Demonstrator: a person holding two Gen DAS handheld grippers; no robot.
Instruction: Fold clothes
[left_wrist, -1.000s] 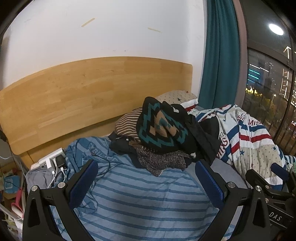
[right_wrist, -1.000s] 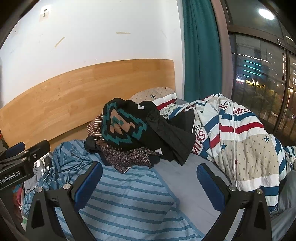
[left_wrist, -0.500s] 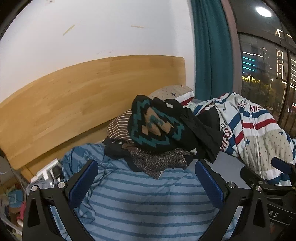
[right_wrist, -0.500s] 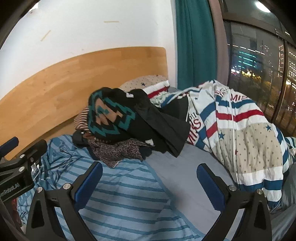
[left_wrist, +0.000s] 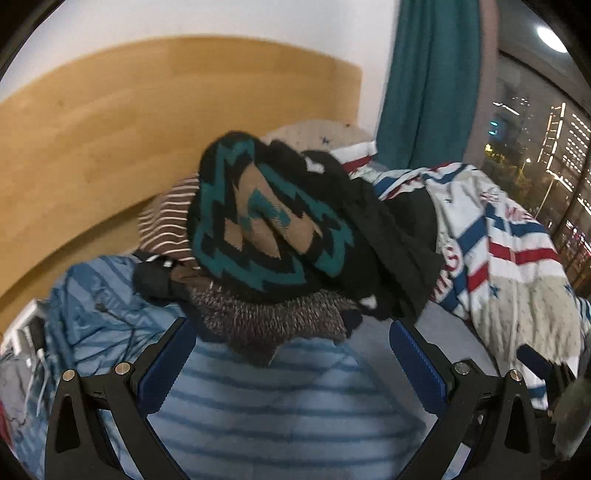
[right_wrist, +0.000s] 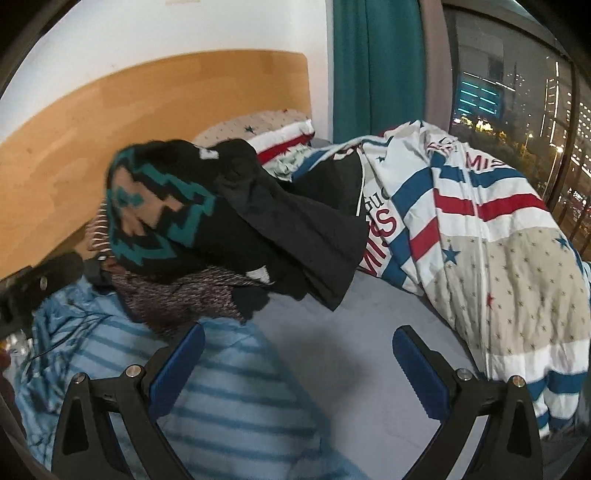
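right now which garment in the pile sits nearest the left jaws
The speckled grey-brown knit at the bottom front of the pile; its edge hangs between the open left jaws, while the teal zigzag sweater and black garment lie farther back.

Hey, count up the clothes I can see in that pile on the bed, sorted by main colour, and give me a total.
Black with teal and tan zigzag knit sweater: 1
Plain black garment: 1
Brown with white stripes garment: 1
Speckled grey-brown knit garment: 1
Total: 4 visible; more may lie hidden underneath.

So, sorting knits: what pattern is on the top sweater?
Teal-and-tan zigzag on black sweater; clearest in left wrist view.
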